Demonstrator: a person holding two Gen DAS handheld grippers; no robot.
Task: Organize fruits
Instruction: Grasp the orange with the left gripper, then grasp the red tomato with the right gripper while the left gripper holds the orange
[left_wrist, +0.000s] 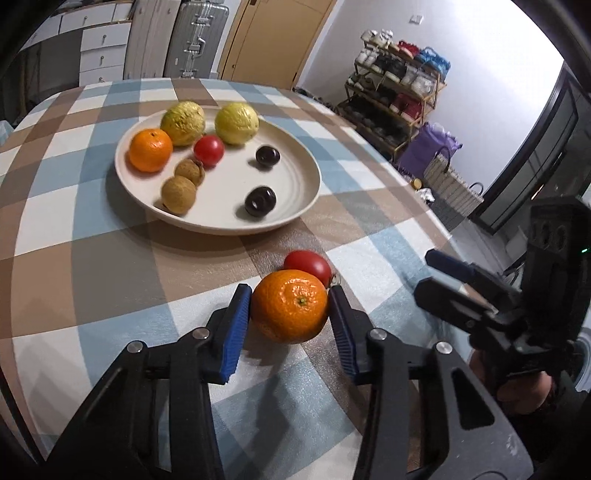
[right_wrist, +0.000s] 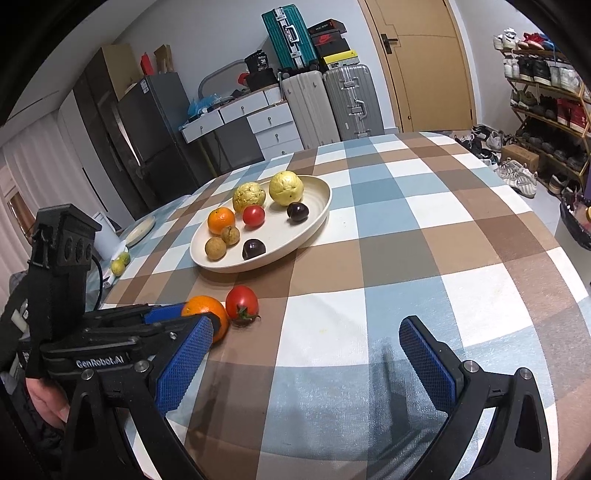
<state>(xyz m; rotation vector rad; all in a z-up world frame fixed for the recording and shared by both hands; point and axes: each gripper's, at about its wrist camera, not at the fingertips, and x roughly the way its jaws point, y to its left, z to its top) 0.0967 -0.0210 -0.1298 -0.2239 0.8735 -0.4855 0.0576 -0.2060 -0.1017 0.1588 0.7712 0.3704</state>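
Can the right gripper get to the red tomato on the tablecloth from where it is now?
Probably yes. The right gripper is open and empty, with bare tablecloth between it and the tomato. The catch: the tomato sits against the orange in the left gripper, so room is tight on that side.

Left tongs (right_wrist: 197, 319) clasp the orange (right_wrist: 207, 314) beside a tomato (right_wrist: 242, 302).

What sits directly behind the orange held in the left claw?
A red tomato sits right behind the orange, against it on the checked tablecloth. In the left wrist view the orange hides the tomato's lower part; the right wrist view shows its green stem.
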